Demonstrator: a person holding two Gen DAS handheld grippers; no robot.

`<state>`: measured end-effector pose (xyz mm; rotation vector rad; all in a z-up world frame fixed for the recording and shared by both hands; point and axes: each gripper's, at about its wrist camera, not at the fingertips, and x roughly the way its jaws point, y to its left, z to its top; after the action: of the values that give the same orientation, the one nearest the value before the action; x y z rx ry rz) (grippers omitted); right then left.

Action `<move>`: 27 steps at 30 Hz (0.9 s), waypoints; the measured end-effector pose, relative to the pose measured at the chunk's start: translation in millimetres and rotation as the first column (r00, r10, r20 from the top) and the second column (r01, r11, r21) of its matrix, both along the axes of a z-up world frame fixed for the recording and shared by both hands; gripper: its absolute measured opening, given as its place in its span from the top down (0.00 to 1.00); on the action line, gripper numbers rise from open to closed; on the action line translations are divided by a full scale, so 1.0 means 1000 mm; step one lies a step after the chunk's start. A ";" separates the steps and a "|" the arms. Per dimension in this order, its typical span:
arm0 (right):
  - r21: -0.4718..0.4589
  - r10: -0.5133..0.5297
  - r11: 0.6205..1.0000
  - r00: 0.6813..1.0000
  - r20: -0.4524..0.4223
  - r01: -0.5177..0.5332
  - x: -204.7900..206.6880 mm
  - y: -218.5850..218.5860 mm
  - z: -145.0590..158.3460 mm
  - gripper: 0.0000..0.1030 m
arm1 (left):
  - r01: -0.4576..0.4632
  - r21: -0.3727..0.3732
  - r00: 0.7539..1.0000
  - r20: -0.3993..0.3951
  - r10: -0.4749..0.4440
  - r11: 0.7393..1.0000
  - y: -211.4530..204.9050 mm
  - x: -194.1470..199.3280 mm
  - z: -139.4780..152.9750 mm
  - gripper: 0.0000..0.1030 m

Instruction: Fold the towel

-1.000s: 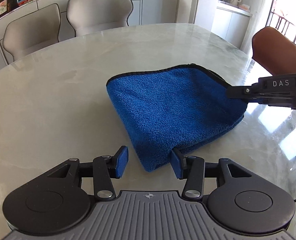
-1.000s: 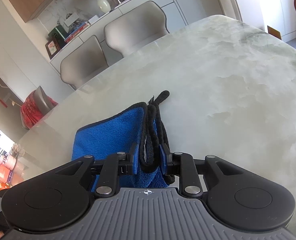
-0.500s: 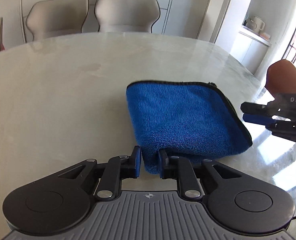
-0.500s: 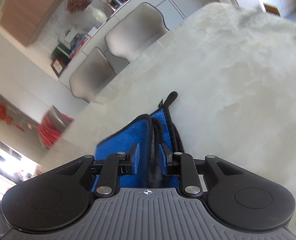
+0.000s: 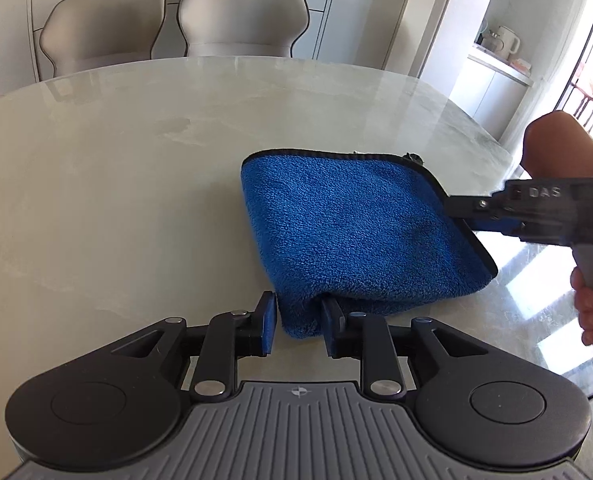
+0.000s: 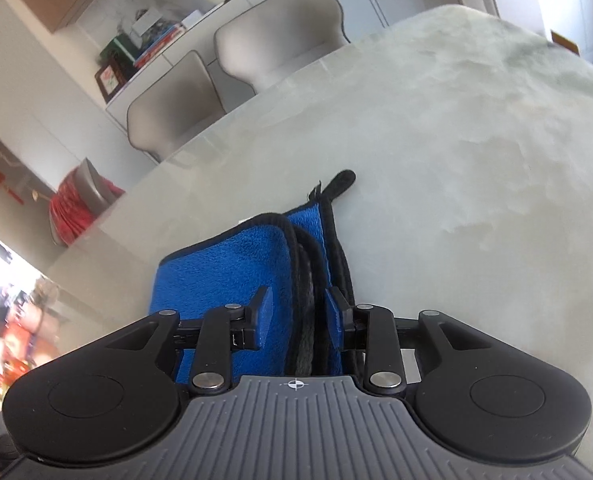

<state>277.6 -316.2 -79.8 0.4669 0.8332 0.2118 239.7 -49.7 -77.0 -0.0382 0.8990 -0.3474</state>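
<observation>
The towel (image 5: 352, 232) lies on the marble table (image 5: 128, 184), already folded into a thick blue pad with black piping along its edges. It looks soft, plush and light, so I expect it to sag and slip layer over layer if I pinch only the top sheet; the bulky folded corners and the stacked hems are where I would take hold, catching every layer at once.

My left gripper (image 5: 296, 326) sits low at the near corner, fingers level with the table. The rounded fold pokes in between the blue pads (image 5: 268, 328), but a sliver of gap shows on the left side, so I judge the jaws parted and not biting the cloth.

My right gripper (image 6: 296, 318) comes in from the right side, tilted in its own view, with the stacked black hems running between its fingers. There is clear space between each pad and the fabric, so this one also stands apart, straddling the edge without clamping. In the left view its tip (image 5: 462, 204) meets the towel's right hem, and the hand (image 5: 592, 296) wraps the grip below.

A small hanging loop (image 6: 338, 184) sticks out at the far corner.
</observation>
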 end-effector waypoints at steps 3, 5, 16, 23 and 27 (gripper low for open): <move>-0.003 0.053 0.999 0.998 0.030 -0.053 0.009 0.001 0.001 0.69 | -0.004 -0.003 1.000 -0.005 0.004 1.000 0.001 0.000 0.000 0.75; 0.000 0.082 0.997 0.996 0.048 -0.082 0.012 0.002 0.002 0.69 | -0.007 -0.003 1.000 -0.005 0.007 1.000 0.002 0.000 0.000 0.75; -0.027 0.139 0.990 0.988 0.074 -0.137 0.021 -0.004 0.011 0.91 | 0.019 -0.053 0.999 0.030 -0.017 0.998 0.012 0.001 0.021 0.68; -0.068 0.155 0.986 0.987 0.036 -0.153 0.039 -0.009 0.011 0.91 | 0.051 -0.122 0.997 0.061 -0.044 0.991 0.016 0.011 0.039 0.61; 0.024 0.115 0.993 0.993 -0.005 -0.115 0.035 -0.015 0.000 0.91 | 0.055 -0.142 0.997 0.067 -0.046 0.988 0.017 0.019 0.045 0.56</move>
<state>312.6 -331.2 -79.3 0.4423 0.8650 0.3272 258.4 -33.2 -31.8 -0.1368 0.8121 -0.4575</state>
